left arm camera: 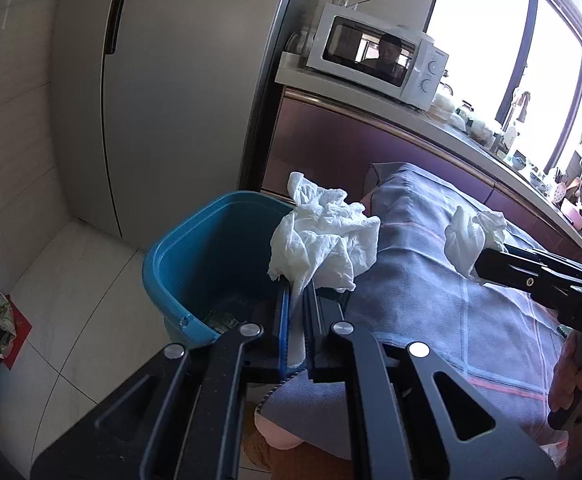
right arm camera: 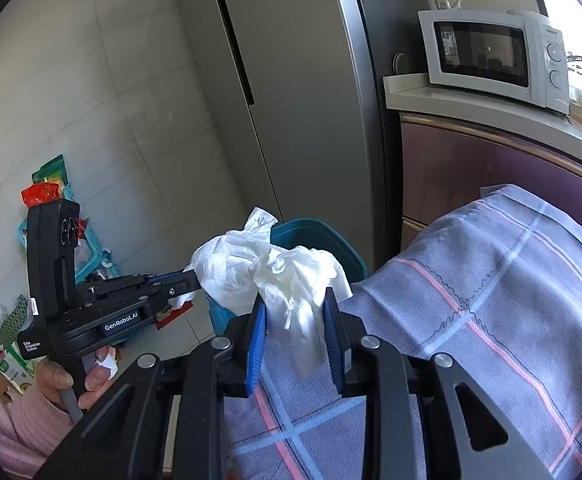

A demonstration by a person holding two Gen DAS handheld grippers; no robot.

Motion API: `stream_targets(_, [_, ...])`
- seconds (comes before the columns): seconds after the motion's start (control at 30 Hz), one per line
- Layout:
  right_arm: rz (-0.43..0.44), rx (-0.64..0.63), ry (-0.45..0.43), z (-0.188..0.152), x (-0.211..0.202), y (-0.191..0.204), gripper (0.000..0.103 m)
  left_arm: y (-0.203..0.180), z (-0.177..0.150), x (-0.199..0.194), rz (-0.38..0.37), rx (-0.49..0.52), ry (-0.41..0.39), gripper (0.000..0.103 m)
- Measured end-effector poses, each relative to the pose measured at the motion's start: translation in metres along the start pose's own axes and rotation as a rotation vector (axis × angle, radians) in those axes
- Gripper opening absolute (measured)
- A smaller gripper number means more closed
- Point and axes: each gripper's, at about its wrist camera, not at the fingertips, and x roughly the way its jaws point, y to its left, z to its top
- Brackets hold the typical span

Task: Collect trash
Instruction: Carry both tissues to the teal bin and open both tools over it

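My left gripper (left arm camera: 295,300) clamping a tissue (left arm camera: 325,240) beside the bin (left arm camera: 187,248), right gripper (right arm camera: 295,320) pinching another tissue (right arm camera: 299,280) over the cloth-covered desk (right arm camera: 491,300), fridge (right arm camera: 299,100) behind.

Inspector A: The crumpled tissue (left arm camera: 323,236) is thin white paper, creased and matt. The bin (left arm camera: 183,256) is smooth blue plastic with a slight sheen.

Inspector B: Agreed. The tablecloth (right arm camera: 491,300) is woven checked cloth, matt and textured. The refrigerator (right arm camera: 299,92) looks like brushed grey metal; the microwave (right arm camera: 491,56) has a glossy white casing and dark glass door.
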Motion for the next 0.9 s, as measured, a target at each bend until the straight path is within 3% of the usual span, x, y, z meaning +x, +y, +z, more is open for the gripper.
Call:
stream_targets(0.67, [-0.004, -0.054, 0.159, 0.025, 0.09, 0.009, 0.027, 0.029, 0.005, 0.056, 0.117, -0.057, 0.072, 0.007])
stream_targets(0.9, [-0.007, -0.048, 0.218, 0.028, 0.111, 0.012, 0.034, 0.031, 0.007, 0.08, 0.127, -0.074, 0.101, 0.016])
